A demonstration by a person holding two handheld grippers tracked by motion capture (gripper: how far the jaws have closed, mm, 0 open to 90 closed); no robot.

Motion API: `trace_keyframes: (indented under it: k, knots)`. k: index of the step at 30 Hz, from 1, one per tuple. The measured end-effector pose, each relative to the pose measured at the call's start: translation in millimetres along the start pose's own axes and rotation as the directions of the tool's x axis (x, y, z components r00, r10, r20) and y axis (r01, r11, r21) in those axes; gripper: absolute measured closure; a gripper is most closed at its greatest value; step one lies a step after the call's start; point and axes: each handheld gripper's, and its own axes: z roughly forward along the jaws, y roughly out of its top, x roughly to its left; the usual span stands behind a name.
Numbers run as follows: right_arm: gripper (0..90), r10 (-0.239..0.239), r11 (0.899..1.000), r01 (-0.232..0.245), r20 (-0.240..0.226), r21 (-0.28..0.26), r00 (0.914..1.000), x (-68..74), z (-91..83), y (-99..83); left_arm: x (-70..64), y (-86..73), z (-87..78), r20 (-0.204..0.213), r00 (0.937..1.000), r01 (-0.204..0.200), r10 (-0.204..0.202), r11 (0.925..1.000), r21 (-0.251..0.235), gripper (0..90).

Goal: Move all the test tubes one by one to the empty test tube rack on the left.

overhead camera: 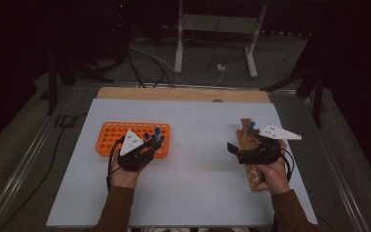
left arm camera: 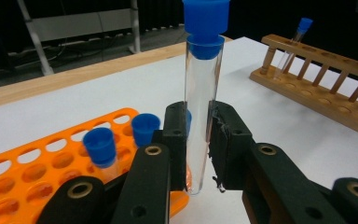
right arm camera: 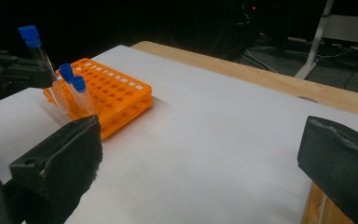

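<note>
High view: white rectangular table top (overhead camera: 193,183), orange plastic perforated tube rack (overhead camera: 110,137) at left, brown wooden peg rack (overhead camera: 249,145) at right. Left gripper (left arm camera: 198,154) clamps clear glass test tube with blue cap (left arm camera: 202,102) at mid-body, upright, bottom just over orange rack's near edge. Right gripper (right arm camera: 200,163) jaws wide, empty, beside wooden rack. Advice: keep tube vertical, lift clear of neighbouring capped tubes (left arm camera: 100,144) before moving right.

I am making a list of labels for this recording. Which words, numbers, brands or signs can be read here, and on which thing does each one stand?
None: no text can be read.
The tube in the left tool, its blue cap, the orange rack and the wooden rack bear no print.
The grey plates on the tools show only small dark dots, no letters.
</note>
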Motion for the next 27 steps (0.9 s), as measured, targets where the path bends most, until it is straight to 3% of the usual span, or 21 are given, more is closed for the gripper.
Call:
trace_keyframes:
  k: [6, 27]
  knots:
    - [0.0, -0.003, 1.0, 0.003, -0.001, 0.002, 1.0, 0.5, 0.8, -0.2, 4.5, 0.6, -6.1, -0.018, 0.9998, -0.011, 0.011, 0.9999, -0.008, 78.3]
    - [0.0, -0.001, 1.0, 0.001, -0.007, 0.004, 1.0, 1.2, 1.8, -0.6, 21.4, 0.8, -21.6, -0.09, 0.9952, 0.034, -0.039, 0.9975, -0.063, 78.3]
